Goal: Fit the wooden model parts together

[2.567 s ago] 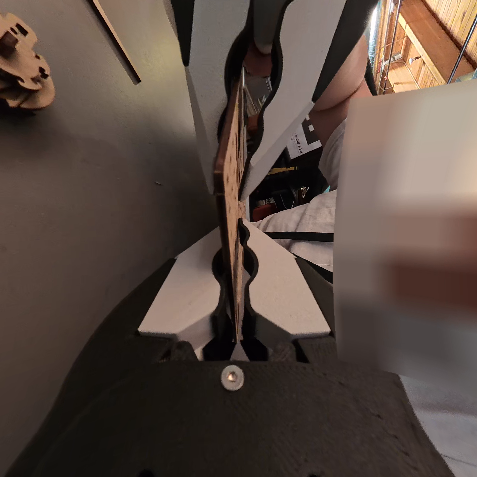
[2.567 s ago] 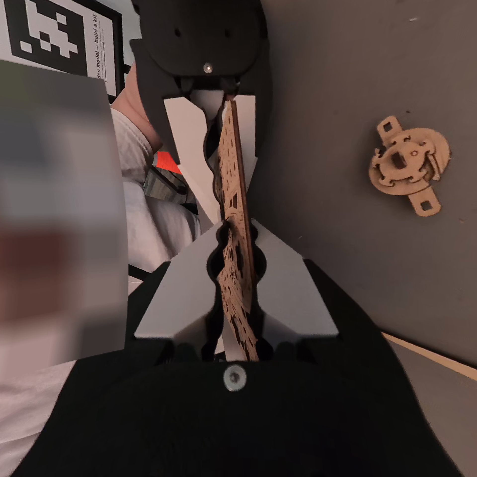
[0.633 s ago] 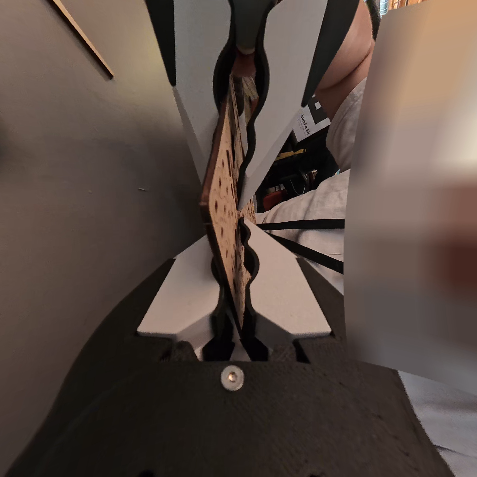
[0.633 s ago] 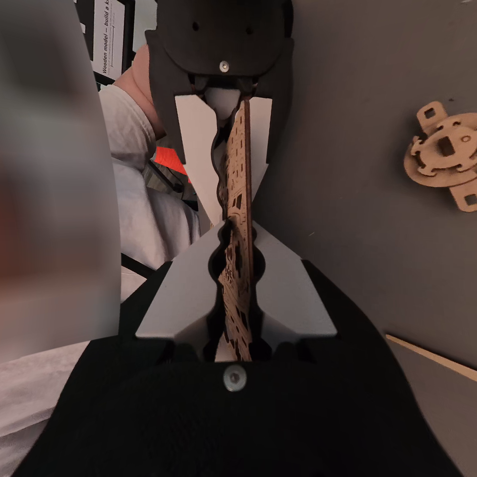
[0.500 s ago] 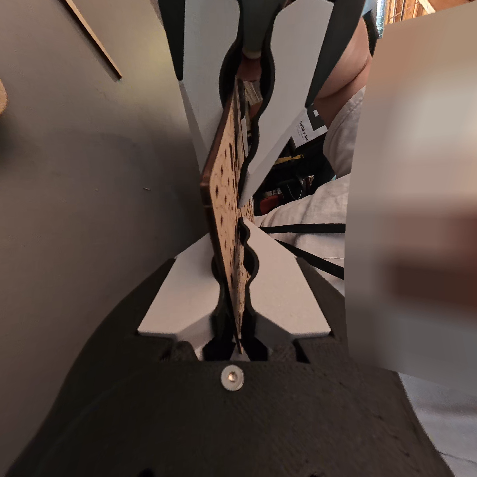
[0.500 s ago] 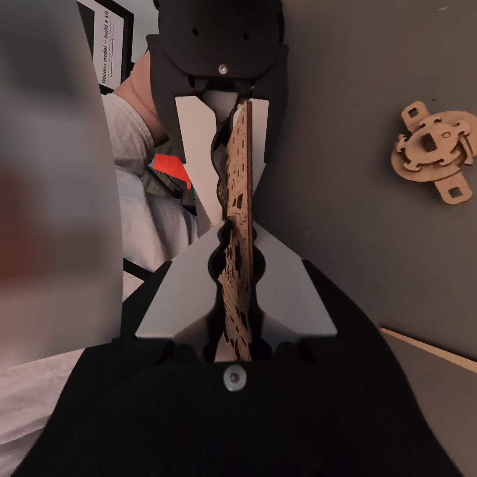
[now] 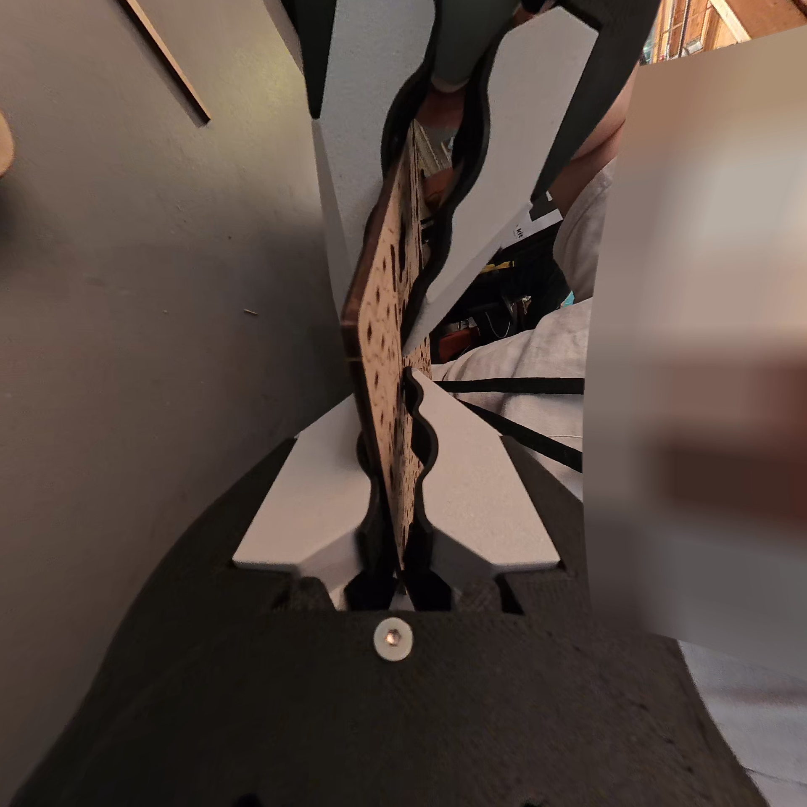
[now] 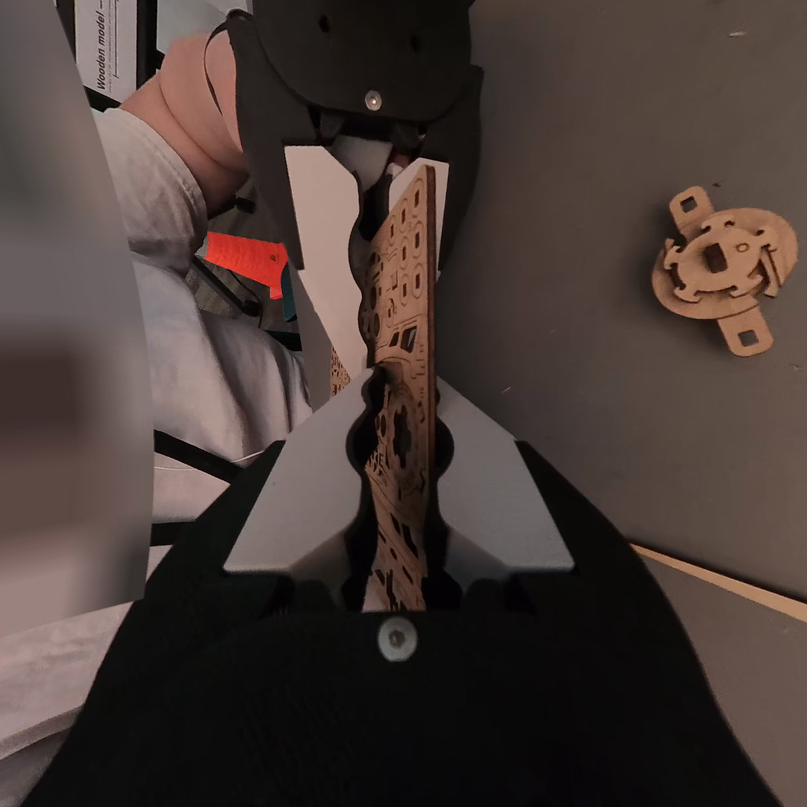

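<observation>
White fingers (image 7: 480,480) of the left gripper (image 7: 395,380) are pinching a thin wooden sheet (image 7: 384,371) edge-on, its perforated face running up between them from their base past their tips. Facing it from above in the left wrist view, the right gripper (image 7: 419,297) is clamping the far end of that same sheet, so the board is bridging the two tools tip to tip. In the right wrist view the sheet is standing upright between the right gripper's fingers (image 8: 305,502), lying against the right-hand finger, and is reaching up into the left gripper's grasp. Well apart to the right, a round assembled wooden part (image 8: 725,270) with two tabs is lying flat on the grey table (image 8: 611,131). A person's light sleeve (image 8: 174,218) is showing behind.
</observation>
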`<action>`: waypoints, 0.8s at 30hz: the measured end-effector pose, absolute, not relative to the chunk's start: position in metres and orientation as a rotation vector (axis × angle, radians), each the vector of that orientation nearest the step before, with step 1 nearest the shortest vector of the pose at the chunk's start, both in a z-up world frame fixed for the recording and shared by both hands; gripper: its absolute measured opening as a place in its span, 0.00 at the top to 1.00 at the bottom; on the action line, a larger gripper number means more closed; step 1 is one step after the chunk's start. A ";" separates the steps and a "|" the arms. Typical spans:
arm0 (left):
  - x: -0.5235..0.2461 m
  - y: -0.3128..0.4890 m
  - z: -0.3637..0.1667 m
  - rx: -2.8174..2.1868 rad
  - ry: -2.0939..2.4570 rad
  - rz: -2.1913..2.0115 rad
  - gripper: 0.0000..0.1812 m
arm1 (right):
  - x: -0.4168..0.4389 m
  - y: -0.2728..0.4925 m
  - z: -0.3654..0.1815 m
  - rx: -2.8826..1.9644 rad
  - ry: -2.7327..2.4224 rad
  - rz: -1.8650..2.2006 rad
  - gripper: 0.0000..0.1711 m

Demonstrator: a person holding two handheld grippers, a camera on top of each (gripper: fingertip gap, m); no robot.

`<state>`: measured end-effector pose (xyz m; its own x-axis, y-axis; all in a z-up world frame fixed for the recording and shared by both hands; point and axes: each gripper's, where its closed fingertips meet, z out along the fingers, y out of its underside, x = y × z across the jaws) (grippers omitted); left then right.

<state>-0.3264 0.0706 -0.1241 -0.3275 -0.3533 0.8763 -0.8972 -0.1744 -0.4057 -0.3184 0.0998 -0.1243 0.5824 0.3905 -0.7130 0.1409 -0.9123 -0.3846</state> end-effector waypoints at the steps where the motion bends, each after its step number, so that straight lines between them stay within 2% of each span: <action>1: -0.326 0.071 -0.124 1.437 -1.618 1.520 0.99 | -0.318 0.100 -0.124 -2.530 -0.442 1.236 0.90; 10: -0.319 0.078 -0.116 1.446 -1.532 1.594 0.99 | -0.308 0.110 -0.117 -2.412 -0.402 1.168 0.86; 12: -0.318 0.080 -0.116 1.463 -1.540 1.610 0.99 | -0.303 0.113 -0.114 -2.399 -0.414 1.076 0.79; 17: -0.313 0.083 -0.117 1.537 -1.547 1.644 0.99 | -0.281 0.130 -0.092 -2.333 -0.292 0.837 0.70; 19: -0.311 0.085 -0.115 1.574 -1.548 1.680 0.99 | -0.263 0.131 -0.085 -2.306 -0.143 0.711 0.57; 21: -0.309 0.086 -0.110 1.596 -1.533 1.729 0.99 | -0.236 0.125 -0.089 -2.287 -0.004 0.527 0.37; 24: -0.305 0.090 -0.108 1.655 -1.540 1.780 0.99 | -0.226 0.112 -0.099 -2.232 0.208 0.530 0.25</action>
